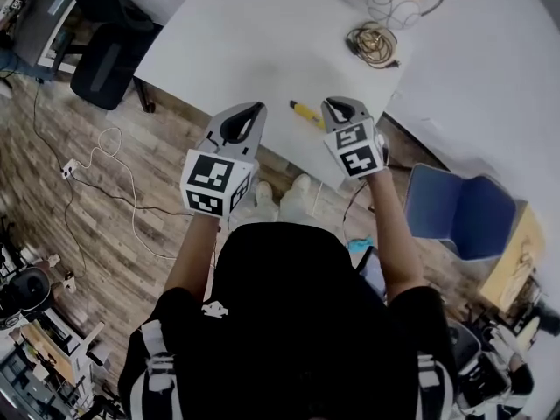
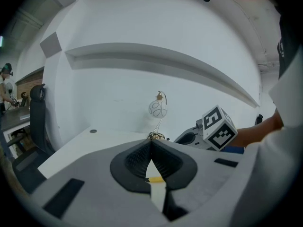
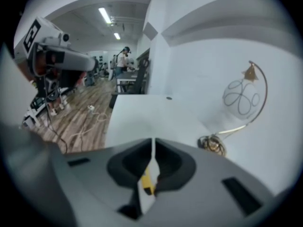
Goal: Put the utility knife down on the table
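Observation:
The yellow utility knife [image 1: 306, 113] lies flat on the white table [image 1: 236, 42] near its front edge, with no gripper touching it. My left gripper [image 1: 255, 108] hangs above the table edge just left of the knife, its jaws closed together and empty. My right gripper [image 1: 335, 103] hovers just right of the knife, also shut with nothing held. In the left gripper view the knife [image 2: 155, 179] shows as a yellow sliver below the closed jaws of the left gripper [image 2: 151, 142]. The right gripper view shows the knife [image 3: 147, 179] the same way under the right gripper [image 3: 153, 141].
A wire-globe lamp [image 1: 391, 3] and a coiled cord [image 1: 372, 44] sit at the table's far right. A blue chair [image 1: 459, 213] stands to the right of the person, a black chair [image 1: 105, 59] at the table's left end. Cables [image 1: 114, 173] trail over the wooden floor.

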`<state>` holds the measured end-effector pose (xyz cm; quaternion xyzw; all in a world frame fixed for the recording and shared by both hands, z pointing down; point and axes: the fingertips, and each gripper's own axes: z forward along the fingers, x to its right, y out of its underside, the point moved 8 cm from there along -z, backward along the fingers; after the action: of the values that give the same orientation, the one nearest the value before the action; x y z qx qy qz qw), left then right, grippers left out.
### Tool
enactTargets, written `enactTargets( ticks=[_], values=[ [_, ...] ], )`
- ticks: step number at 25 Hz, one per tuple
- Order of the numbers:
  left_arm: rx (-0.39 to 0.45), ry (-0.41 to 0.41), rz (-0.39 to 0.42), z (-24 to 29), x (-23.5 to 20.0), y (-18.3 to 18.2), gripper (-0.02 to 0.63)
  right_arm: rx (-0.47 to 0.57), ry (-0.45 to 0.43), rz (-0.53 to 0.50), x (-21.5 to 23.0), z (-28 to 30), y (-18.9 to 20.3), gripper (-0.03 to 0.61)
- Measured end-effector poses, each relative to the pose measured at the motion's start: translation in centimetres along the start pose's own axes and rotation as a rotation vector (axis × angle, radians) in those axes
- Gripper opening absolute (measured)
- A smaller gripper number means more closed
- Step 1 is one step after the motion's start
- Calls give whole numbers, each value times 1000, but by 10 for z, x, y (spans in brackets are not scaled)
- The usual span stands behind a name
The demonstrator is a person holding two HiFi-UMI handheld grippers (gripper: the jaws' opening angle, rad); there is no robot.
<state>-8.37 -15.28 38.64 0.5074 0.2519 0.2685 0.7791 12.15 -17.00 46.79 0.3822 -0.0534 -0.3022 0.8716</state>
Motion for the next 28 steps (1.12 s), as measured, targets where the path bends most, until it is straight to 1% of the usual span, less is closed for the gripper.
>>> enactTargets(
  ticks=[6, 10, 20, 28],
  values=[
    [39, 12, 42, -2, 1, -18, 17, 116, 67, 51, 6, -32, -24, 37],
    [64, 15, 65, -4, 3, -28, 18, 180, 93, 80, 8, -53, -37, 35],
    [132, 4, 128, -17, 3, -56, 17, 353, 165, 95, 9, -102, -73, 34],
    [202, -10, 168, -26, 9, -82, 17, 441, 210, 91, 11, -135, -87, 34]
  ],
)
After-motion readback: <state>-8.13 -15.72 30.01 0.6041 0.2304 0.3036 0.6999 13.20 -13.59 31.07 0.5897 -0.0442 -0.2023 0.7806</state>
